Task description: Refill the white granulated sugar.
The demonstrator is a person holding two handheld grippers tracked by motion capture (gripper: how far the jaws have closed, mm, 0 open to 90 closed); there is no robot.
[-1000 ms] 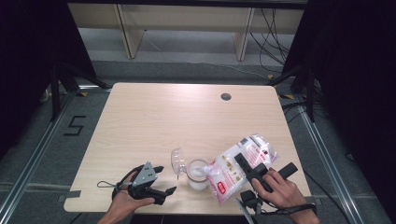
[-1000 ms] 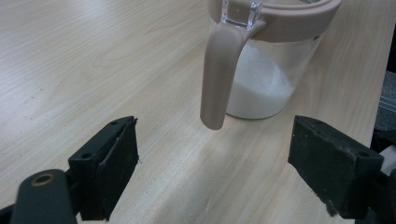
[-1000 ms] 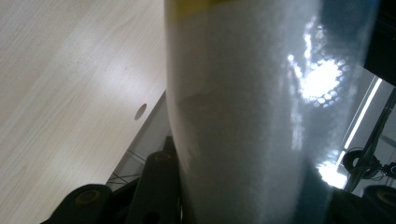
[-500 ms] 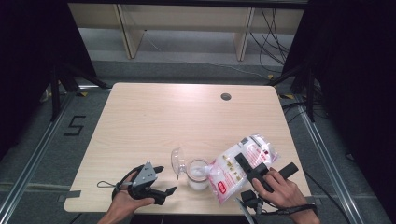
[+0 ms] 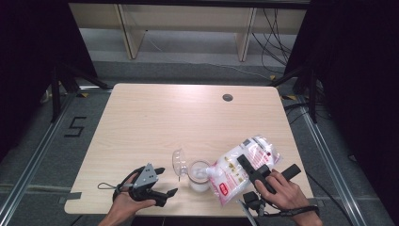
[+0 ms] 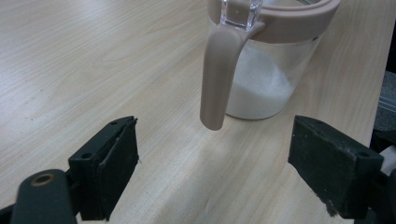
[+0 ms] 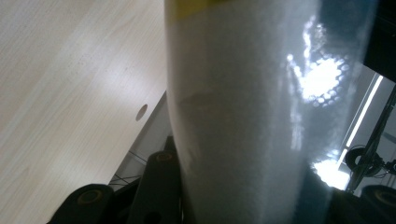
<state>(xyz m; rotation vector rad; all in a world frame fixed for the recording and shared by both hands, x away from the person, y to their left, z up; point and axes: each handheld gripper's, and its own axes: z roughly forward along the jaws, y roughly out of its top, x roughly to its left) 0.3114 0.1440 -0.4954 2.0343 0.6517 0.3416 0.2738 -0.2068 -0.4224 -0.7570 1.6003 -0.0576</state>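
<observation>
Nothing has shifted since the earlier frames: both hands and the bag sit where they did. On the table (image 5: 155, 122), near its front edge, the bag (image 5: 237, 172) stays tilted, spout over the jar (image 5: 199, 175), clamped in the right gripper (image 5: 256, 173). White grains lie in the jar; whether any are falling is hard to tell. Beside the jar's handle (image 6: 215, 79), the left gripper (image 5: 157, 184) rests open and empty.

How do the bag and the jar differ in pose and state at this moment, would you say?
The bag is tilted and held off the table by the right gripper; the jar stands upright on the table, ungripped. The bag is soft and printed; the jar is rigid and clear. Both hold white powder.
</observation>
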